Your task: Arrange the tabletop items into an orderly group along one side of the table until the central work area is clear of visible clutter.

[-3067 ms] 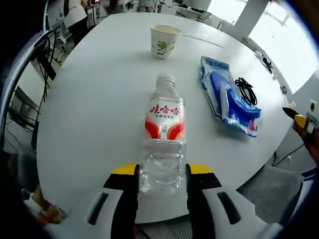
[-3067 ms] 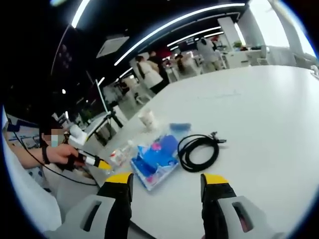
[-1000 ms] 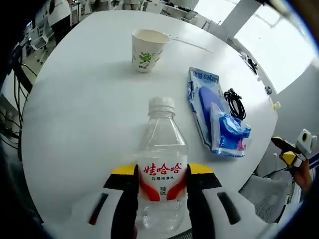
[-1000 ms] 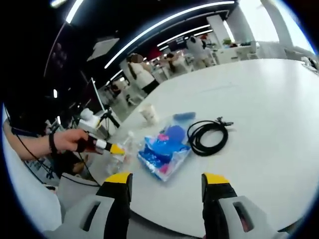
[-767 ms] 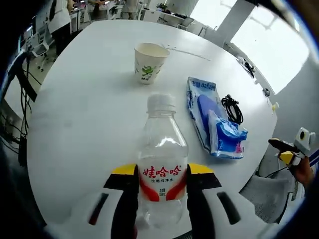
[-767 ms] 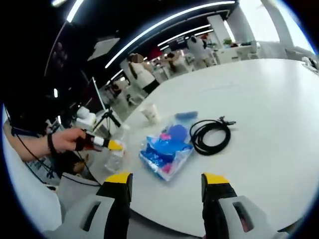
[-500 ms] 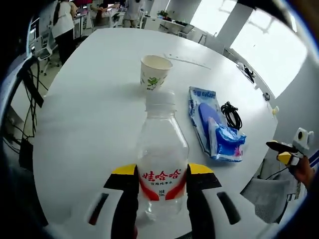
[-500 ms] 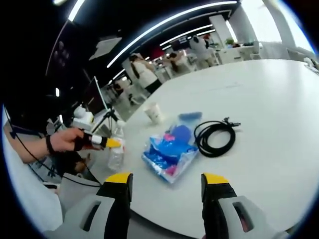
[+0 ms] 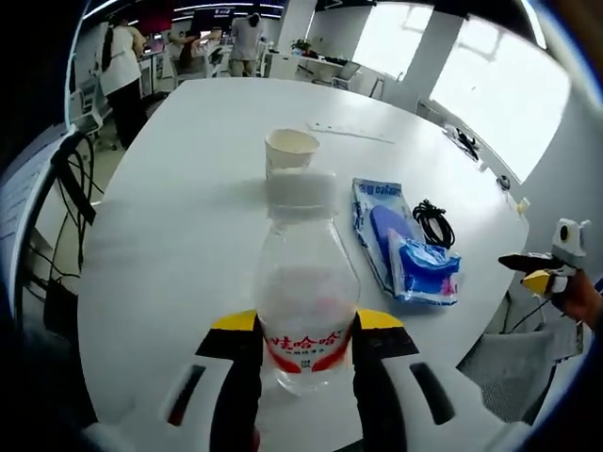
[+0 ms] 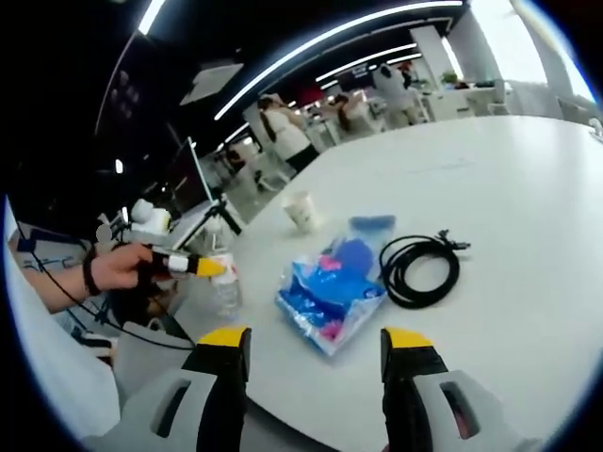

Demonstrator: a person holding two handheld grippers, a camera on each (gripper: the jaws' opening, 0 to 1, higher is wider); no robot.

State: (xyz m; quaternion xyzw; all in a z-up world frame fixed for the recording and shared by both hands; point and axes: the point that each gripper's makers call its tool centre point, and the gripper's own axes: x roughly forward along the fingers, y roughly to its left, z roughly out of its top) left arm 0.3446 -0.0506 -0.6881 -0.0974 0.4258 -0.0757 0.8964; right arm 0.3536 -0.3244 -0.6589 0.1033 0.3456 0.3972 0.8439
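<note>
Left gripper (image 9: 294, 331): my jaws clamp the clear plastic water bottle with white cap (image 9: 303, 292) (red label low), upright, nearer than the white paper cup (image 9: 290, 153).
Blue plastic packet (image 9: 405, 248): right of the cup.
Black coiled cable (image 9: 432, 222): just beyond the packet.
Right gripper (image 10: 317, 345): my jaws wide, nothing between.

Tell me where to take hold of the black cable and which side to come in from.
Grip the coiled cable across the bundled strands of its loop, coming down from above. It lies flat on the table beside the blue plastic package, so a sideways approach finds little to pinch. The open right gripper looks nearest; take the loop's far side, away from the package.
</note>
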